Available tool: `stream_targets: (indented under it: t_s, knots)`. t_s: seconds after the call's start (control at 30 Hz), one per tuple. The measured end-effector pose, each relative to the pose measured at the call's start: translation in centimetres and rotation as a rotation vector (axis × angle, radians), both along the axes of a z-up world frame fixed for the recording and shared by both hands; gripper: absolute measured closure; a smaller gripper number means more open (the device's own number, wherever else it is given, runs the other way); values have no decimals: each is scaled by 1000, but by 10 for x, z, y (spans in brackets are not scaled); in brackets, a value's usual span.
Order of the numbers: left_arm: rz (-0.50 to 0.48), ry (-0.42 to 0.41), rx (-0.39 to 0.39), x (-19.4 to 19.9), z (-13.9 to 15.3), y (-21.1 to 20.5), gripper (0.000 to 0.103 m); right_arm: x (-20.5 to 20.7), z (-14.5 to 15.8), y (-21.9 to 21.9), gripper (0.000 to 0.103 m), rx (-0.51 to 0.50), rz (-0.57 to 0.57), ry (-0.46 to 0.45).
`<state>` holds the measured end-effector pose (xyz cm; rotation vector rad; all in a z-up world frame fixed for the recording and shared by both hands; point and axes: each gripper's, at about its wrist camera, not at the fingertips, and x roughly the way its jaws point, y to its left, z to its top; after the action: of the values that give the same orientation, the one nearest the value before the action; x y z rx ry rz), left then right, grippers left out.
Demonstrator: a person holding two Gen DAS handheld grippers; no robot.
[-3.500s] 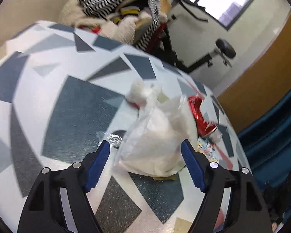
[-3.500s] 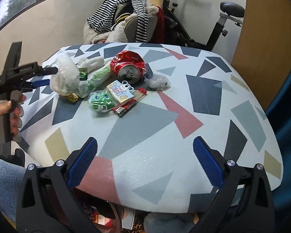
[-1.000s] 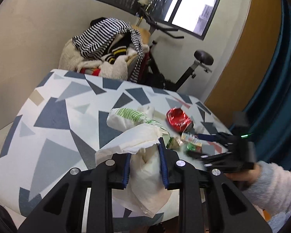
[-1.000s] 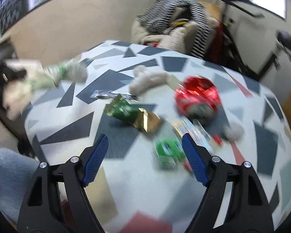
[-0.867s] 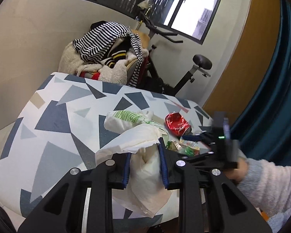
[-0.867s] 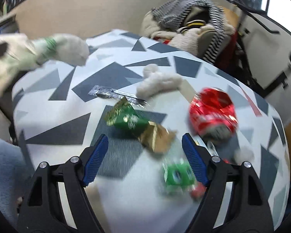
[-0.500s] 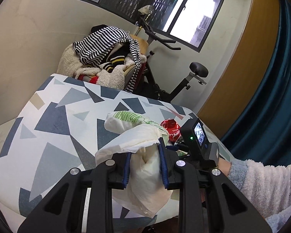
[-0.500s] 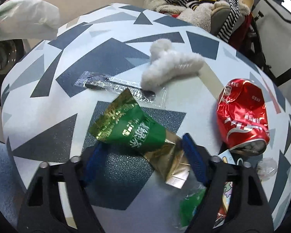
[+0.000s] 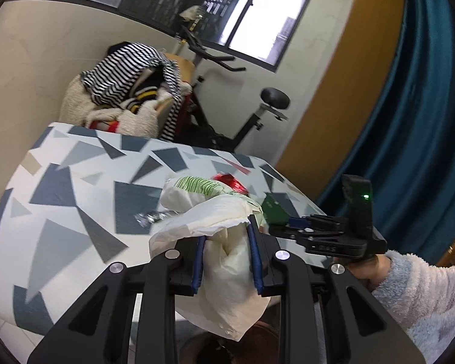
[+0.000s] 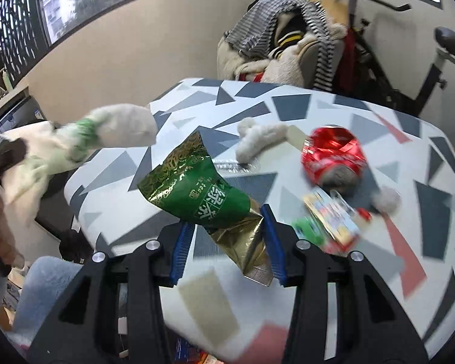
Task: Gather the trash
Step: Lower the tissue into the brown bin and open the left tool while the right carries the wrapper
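Between the right gripper's (image 10: 227,230) closing jaws hangs one green-and-gold snack wrapper (image 10: 203,194), lifted off the desk (image 10: 288,109). Its pinch looks shallow, so the wrapper could slip out on the way to the one white trash bag (image 9: 224,251), which the left gripper (image 9: 227,251) clenches off to the right gripper's left. Ahead of the right gripper remain one crushed red can (image 10: 333,154), one fluffy white piece (image 10: 257,141) and some blurred small wrappers.

**Green and gold over a patchwork table**

Tabletop (image 10: 288,112): white, scattered with grey, navy, tan and coral shards. Wrapper (image 10: 203,194): glossy green, gold print, gold tail. Can (image 10: 333,154) at two o'clock: bright red. Bag (image 9: 227,273): creamy white, green stripes on top. Blue pads (image 10: 179,250), black frames.
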<state>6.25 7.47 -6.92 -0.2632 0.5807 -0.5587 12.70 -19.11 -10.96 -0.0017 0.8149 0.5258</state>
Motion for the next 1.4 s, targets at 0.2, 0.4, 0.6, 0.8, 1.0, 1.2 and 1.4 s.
stream_targets:
  t_s: [0.2, 0.4, 0.6, 0.8, 1.0, 1.2, 1.4]
  knots:
    - [-112, 25, 49, -26, -8, -33, 78, -56, 10, -36, 57, 26, -39, -33]
    - [-215, 82, 81, -56, -30, -59, 78, -103, 10, -61, 57, 42, -54, -51]
    - [-286, 156, 163, -75, -64, -84, 78, -123, 7, -71, 57, 58, -63, -59]
    - [-378, 209, 199, -86, -94, -109, 78, -131, 8, -83, 57, 103, -83, -56]
    - [-444, 253, 226, -86, -114, -127, 77, -138, 4, -87, 57, 112, -94, -52]
    - [-471, 285, 229, -81, -130, -140, 68, -138, 0, -87, 57, 96, -104, -29]
    - [-416, 277, 257, -77, -139, -140, 30, -139, -11, -83, 57, 83, -109, -5]
